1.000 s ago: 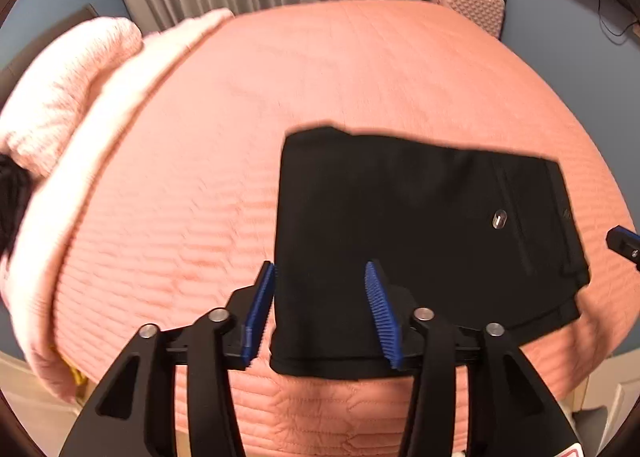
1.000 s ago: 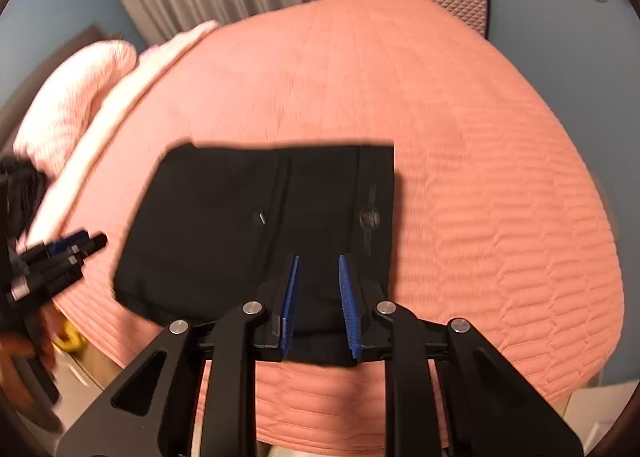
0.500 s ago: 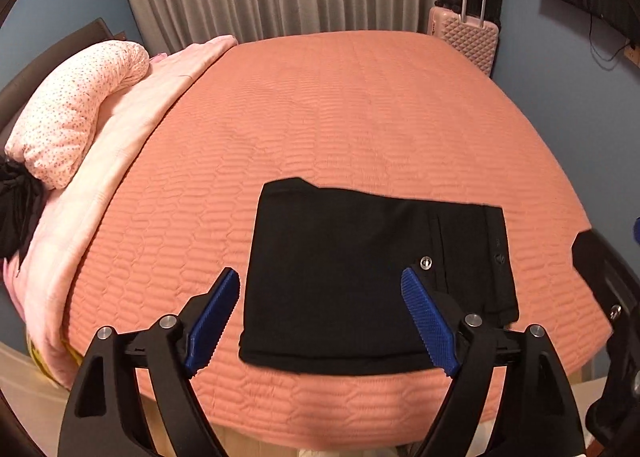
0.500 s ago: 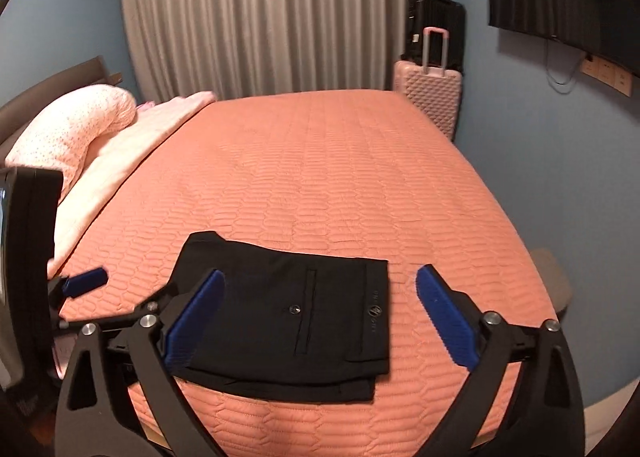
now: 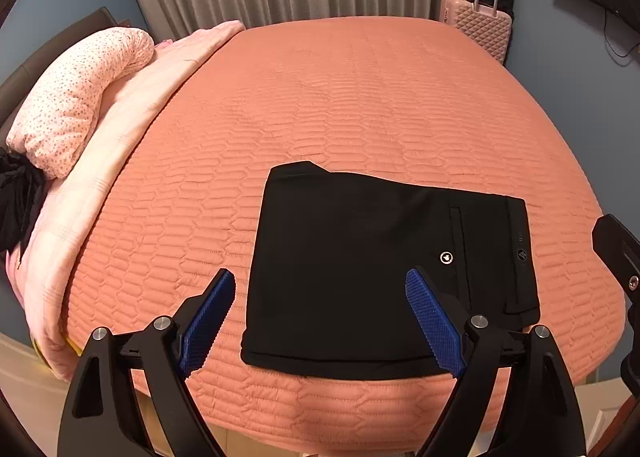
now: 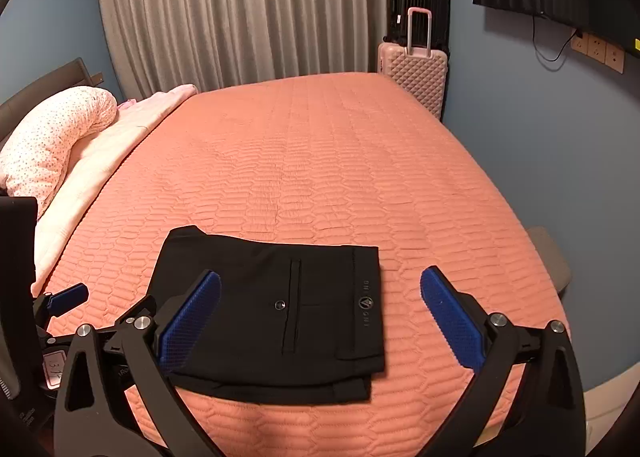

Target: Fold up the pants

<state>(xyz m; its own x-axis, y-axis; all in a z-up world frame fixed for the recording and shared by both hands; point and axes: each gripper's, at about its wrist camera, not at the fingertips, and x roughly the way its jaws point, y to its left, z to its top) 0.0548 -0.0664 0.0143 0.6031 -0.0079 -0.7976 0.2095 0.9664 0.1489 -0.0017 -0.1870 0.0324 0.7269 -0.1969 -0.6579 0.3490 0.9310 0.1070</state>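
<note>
Black pants [image 5: 360, 265] lie folded into a flat rectangle near the front edge of the salmon quilted bed [image 5: 360, 97], back pocket button and waistband to the right. My left gripper [image 5: 320, 277] hangs above their near left part, its jaws still opening, and the blue pads touch no cloth. In the right wrist view the pants [image 6: 264, 317] sit low and centre, with my right gripper [image 6: 320, 275] open wide above them and nothing held. The left gripper's blue fingertip [image 6: 66, 297] shows at the left edge there.
A speckled pink pillow [image 5: 80, 97] and pale blanket [image 5: 132, 129] line the bed's left side, with a dark garment [image 5: 16, 197] beside them. A pink suitcase [image 6: 414, 77] and a black one [image 6: 418, 5] stand by the curtain. The bed drops off just in front of the pants.
Both grippers have let go of the pants' front edge, opened wide and lifted back from the bed. The pants lie still, folded flat.
</note>
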